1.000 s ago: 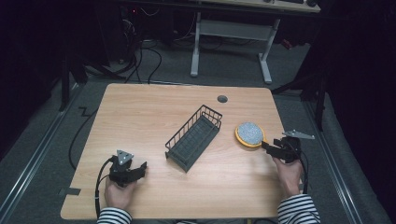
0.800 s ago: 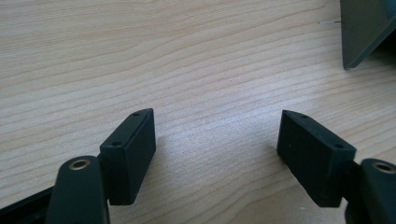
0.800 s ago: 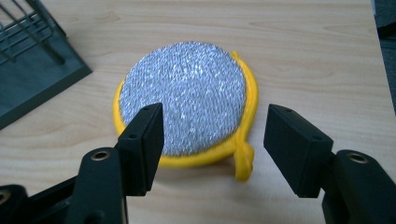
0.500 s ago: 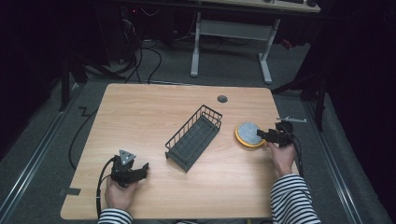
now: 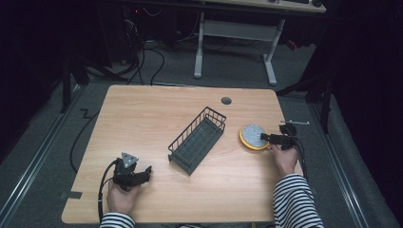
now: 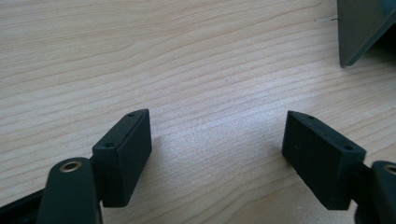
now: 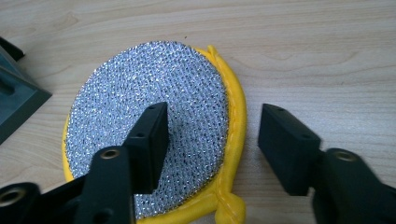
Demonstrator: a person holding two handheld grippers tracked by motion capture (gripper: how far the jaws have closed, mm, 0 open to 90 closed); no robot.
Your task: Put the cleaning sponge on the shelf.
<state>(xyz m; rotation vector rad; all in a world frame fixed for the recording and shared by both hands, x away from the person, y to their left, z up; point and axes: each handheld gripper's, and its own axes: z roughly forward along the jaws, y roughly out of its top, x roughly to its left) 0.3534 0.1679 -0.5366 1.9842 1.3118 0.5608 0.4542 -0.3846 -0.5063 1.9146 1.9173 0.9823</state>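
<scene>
A round scouring pad (image 5: 254, 135), silver mesh on top with a yellow rim, lies flat on the table's right side. My right gripper (image 5: 264, 138) reaches it from the right. In the right gripper view the pad (image 7: 140, 79) sits under my right gripper (image 7: 213, 112). One jaw is over the mesh and the other beyond the yellow edge. The jaws have just been closing with that edge between them, and the pads do not press on it. My left gripper (image 5: 146, 172) rests at the front left, seen close as left gripper (image 6: 217, 140). It has just been opening with nothing between its jaws.
A black wire basket (image 5: 196, 140) lies diagonally in the middle of the table; its corner (image 6: 359, 28) shows near my left gripper, and the basket (image 7: 14, 98) also sits left of the pad. A cable hole (image 5: 226, 100) is at the back. A metal tool (image 5: 294, 122) lies by the right edge.
My right hand has moved left onto the scouring pad, and its jaws now straddle the pad's right rim. The left hand has stayed put.
</scene>
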